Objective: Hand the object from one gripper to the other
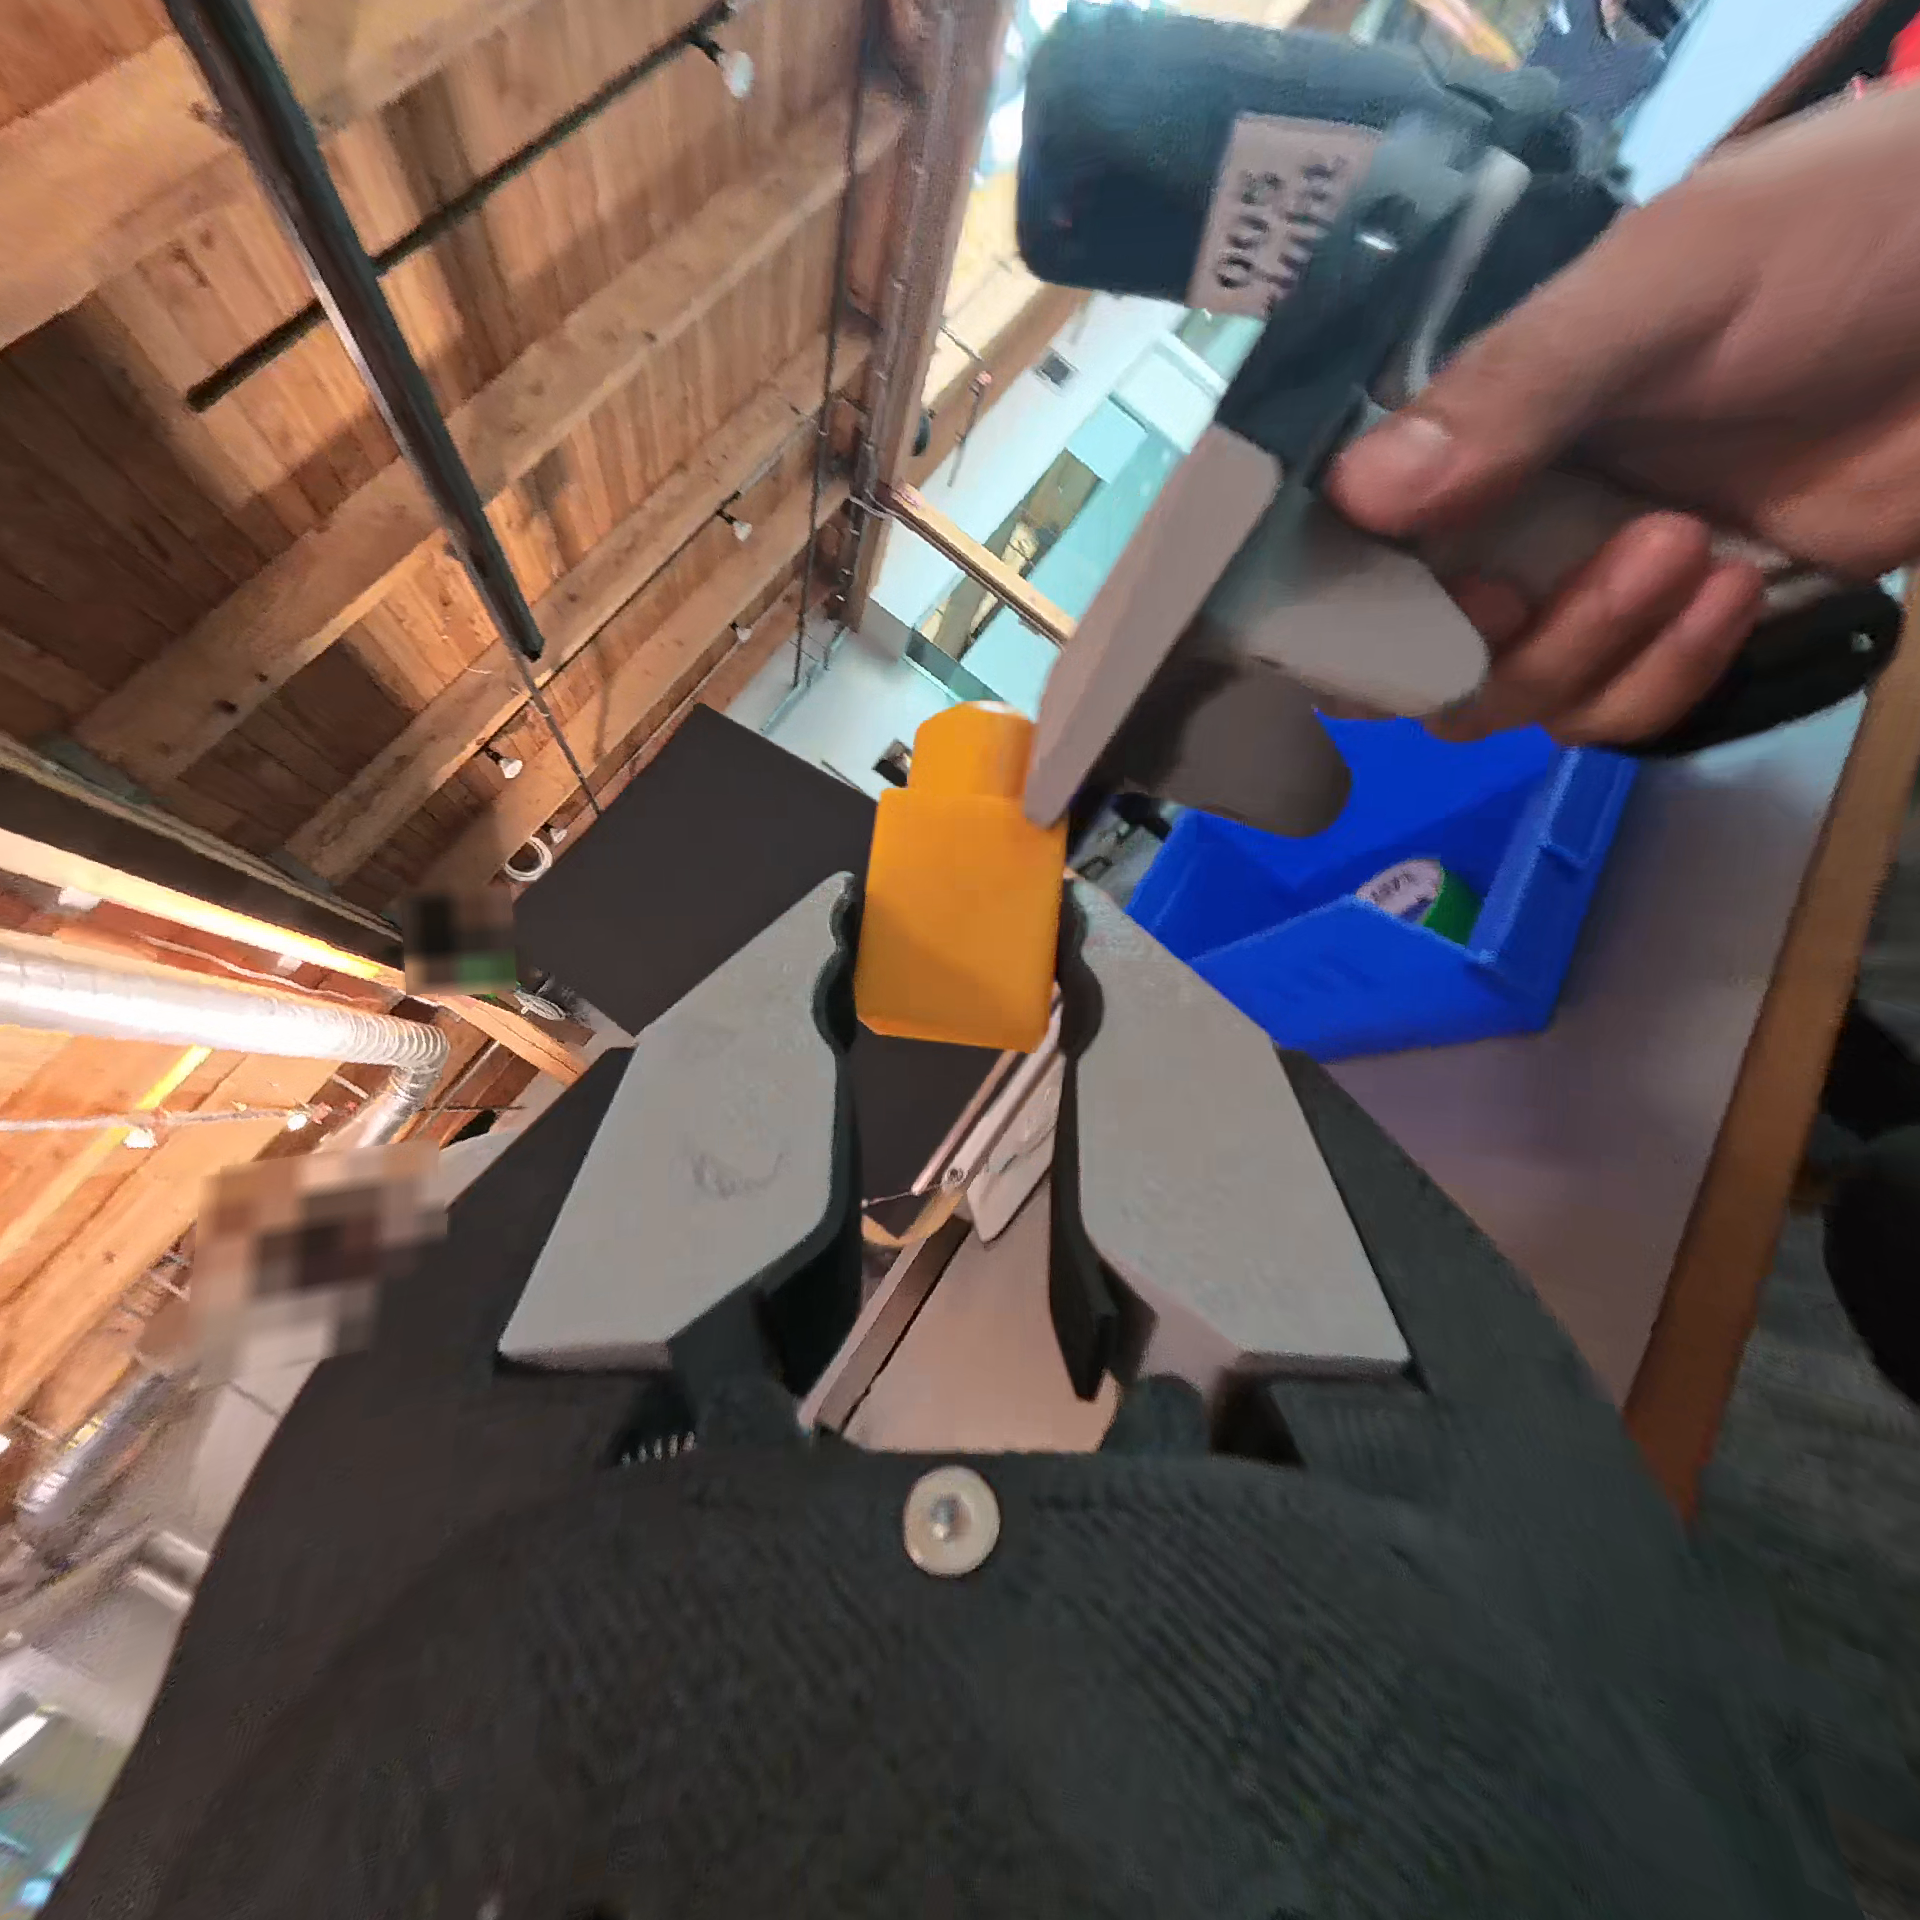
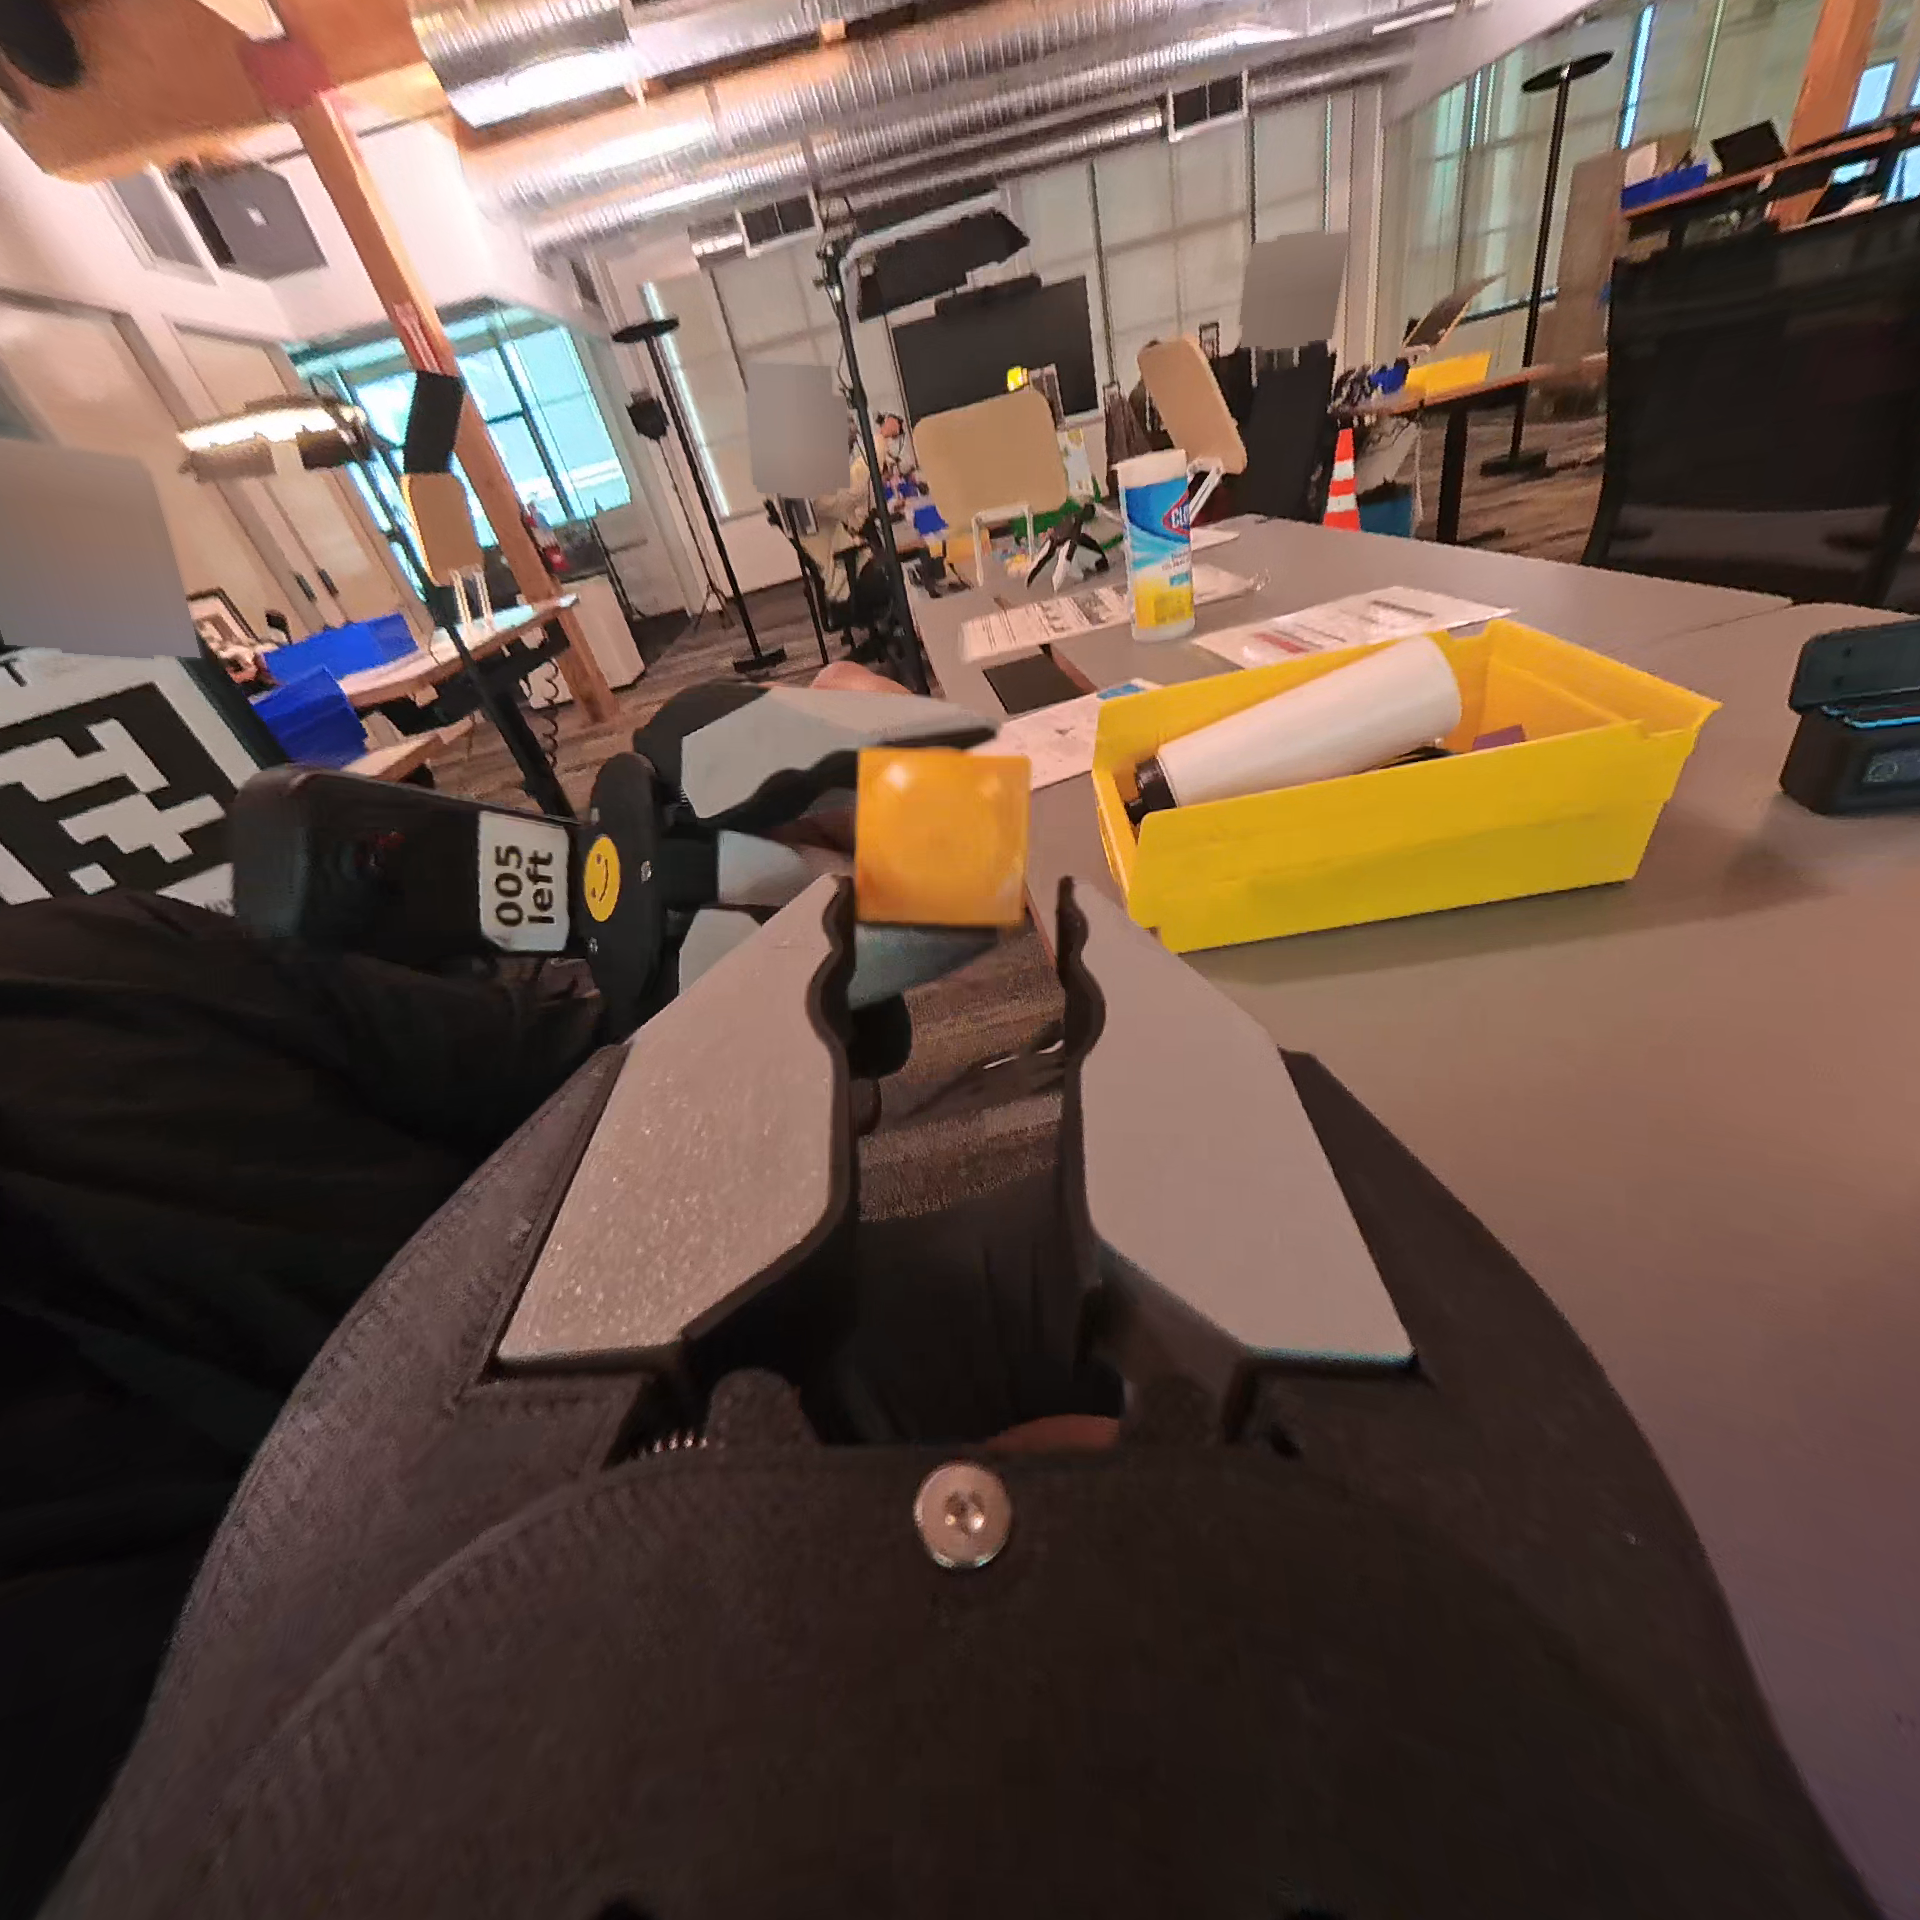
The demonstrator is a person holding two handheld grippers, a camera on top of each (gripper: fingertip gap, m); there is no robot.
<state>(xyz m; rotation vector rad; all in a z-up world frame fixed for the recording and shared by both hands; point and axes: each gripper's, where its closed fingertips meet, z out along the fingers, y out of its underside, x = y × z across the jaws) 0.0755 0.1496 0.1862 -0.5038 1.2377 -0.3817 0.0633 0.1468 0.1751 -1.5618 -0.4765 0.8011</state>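
An orange block [image 1: 966, 935] with a round stud on one end is clamped between the fingers of my left gripper [image 1: 956, 914], held in the air. My right gripper [image 1: 1164, 800], held by a hand [image 1: 1714, 364], comes in from the upper right, and one finger touches the block's upper right corner. In the right wrist view the block [image 2: 940, 836] shows stud-end on, just beyond the tips of my right gripper [image 2: 951, 899]. Its jaws stand open, a little wider than the block. The left gripper [image 2: 925, 836] reaches in from the left.
A blue bin [image 1: 1351, 966] sits on the table behind the block. A yellow bin [image 2: 1403, 852] holding a white bottle [image 2: 1309, 738] stands on the grey table [image 2: 1558, 1143]. Farther back are a wipes canister [image 2: 1158, 551] and a black device [image 2: 1860, 727]. My two grippers' fingertips are within a few centimetres of each other.
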